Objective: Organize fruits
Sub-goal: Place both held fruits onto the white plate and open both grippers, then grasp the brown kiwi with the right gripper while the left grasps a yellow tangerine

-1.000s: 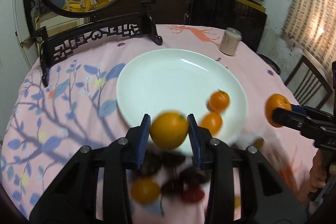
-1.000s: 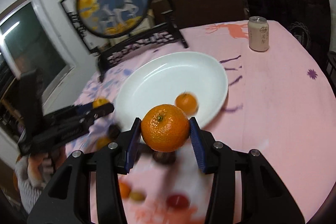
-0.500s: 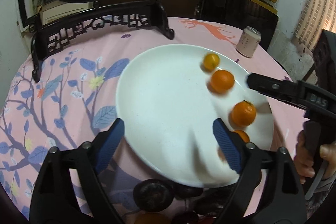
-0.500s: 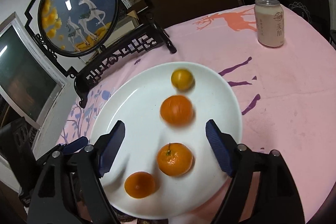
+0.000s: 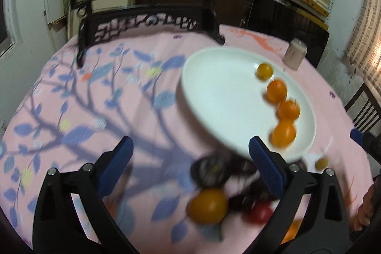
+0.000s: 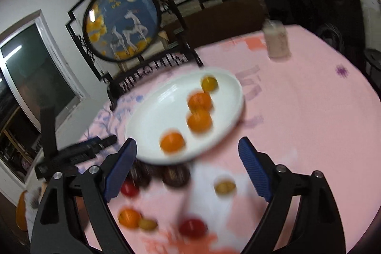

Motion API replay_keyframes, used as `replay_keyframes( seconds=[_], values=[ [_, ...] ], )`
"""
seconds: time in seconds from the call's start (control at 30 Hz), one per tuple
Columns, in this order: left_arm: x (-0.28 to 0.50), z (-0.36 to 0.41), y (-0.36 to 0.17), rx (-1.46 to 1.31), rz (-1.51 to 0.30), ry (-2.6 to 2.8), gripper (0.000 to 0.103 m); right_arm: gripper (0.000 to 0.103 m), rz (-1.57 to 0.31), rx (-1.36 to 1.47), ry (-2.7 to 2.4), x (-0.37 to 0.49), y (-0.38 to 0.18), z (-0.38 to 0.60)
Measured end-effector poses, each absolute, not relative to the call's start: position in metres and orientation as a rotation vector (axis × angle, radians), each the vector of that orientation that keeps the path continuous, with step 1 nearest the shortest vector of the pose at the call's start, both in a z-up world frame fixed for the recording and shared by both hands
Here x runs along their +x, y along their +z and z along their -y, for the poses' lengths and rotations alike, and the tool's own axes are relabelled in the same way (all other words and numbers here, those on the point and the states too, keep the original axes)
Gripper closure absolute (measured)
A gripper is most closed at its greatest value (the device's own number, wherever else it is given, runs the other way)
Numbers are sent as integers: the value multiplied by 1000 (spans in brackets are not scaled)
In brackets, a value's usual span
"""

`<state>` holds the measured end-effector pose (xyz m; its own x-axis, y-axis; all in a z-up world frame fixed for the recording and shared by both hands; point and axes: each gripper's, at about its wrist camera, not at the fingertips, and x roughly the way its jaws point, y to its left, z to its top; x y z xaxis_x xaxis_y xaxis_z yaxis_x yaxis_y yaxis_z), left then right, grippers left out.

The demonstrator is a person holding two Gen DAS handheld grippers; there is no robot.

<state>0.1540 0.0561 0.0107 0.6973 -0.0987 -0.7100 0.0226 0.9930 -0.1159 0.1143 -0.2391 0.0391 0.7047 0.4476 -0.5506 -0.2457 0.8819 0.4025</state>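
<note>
A white plate (image 5: 221, 97) (image 6: 154, 116) on the pink tablecloth holds three oranges (image 5: 283, 132) (image 6: 199, 120) and a small yellow fruit (image 5: 264, 71) (image 6: 209, 83). Loose fruit lies on the cloth in front of the plate: an orange (image 5: 207, 206), dark fruits (image 5: 210, 169) (image 6: 176, 175), a red one (image 5: 259, 213) (image 6: 193, 227), a small yellow one (image 6: 225, 187). My left gripper (image 5: 190, 168) is open and empty, above the loose fruit. My right gripper (image 6: 188, 168) is open and empty, above the plate's near edge. Both views are blurred.
A round painted screen on a black carved stand (image 5: 152, 23) (image 6: 123, 23) is at the table's back. A drink can (image 5: 294, 56) (image 6: 276, 42) stands at the far right. A chair (image 5: 362, 108) is beyond the right edge. The other gripper shows at the left (image 6: 78, 149).
A second ago each gripper held an orange; both opened and the oranges now lie on the plate. Both grippers have since pulled back toward the loose fruit, the left swinging leftward.
</note>
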Motion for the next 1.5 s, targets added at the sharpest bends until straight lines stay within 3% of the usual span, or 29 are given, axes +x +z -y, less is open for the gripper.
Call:
replay_keyframes(
  seconds=[0.23, 0.33, 1.2, 1.3, 1.47, 1.5],
  values=[
    [104, -52, -6, -14, -812, -51, 2, 16, -737, 361, 381, 80, 15, 251],
    [96, -45, -11, 37, -813, -45, 2, 8, -717, 393, 352, 80, 16, 259],
    [117, -49, -16, 65, -825, -45, 3, 8, -781, 376, 330, 89, 4, 259],
    [121, -52, -17, 34, -834, -84, 15, 8, -783, 380, 327, 90, 3, 261],
    [118, -42, -19, 42, -850, -167, 49, 8, -789, 364, 330, 90, 2, 258],
    [117, -40, -20, 51, -850, -176, 51, 8, -790, 362, 327, 91, 2, 258]
  ],
)
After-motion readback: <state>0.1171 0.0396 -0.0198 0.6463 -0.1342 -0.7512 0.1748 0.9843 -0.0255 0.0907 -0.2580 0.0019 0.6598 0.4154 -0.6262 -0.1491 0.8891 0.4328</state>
